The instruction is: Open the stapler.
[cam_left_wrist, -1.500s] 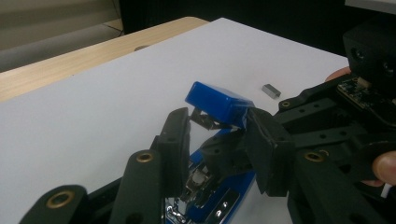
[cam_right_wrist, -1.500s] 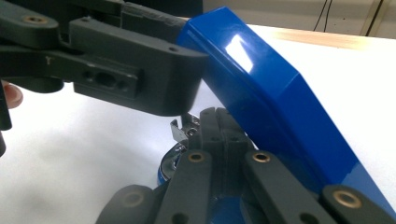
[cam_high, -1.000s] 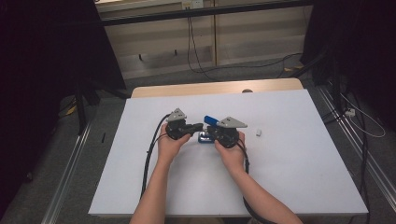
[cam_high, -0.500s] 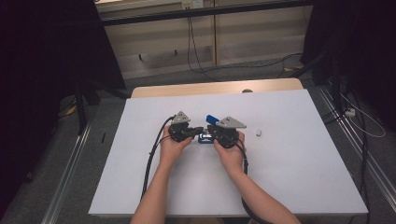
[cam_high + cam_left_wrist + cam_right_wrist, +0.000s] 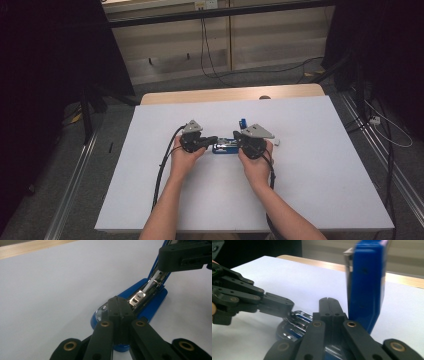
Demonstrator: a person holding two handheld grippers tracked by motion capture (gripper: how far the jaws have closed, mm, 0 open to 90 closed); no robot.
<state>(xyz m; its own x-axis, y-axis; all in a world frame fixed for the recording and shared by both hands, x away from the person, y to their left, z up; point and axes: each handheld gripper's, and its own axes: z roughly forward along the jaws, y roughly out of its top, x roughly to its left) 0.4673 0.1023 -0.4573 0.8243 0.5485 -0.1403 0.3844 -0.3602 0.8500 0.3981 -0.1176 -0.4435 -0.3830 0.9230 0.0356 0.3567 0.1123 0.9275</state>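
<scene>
Stapler (image 5: 226, 148) lid swung upright since earlier frame, left tongs (image 5: 214, 140) and right tongs (image 5: 236, 136) pressed together, empty

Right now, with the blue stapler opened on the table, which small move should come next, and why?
Probably a careful refill of the open stapler. Its blue lid stands upright and the metal staple channel lies exposed. The left gripper, jaws shut, presses on the front of the base; the right gripper is also shut. A small white piece lies nearby, perhaps staples.
</scene>
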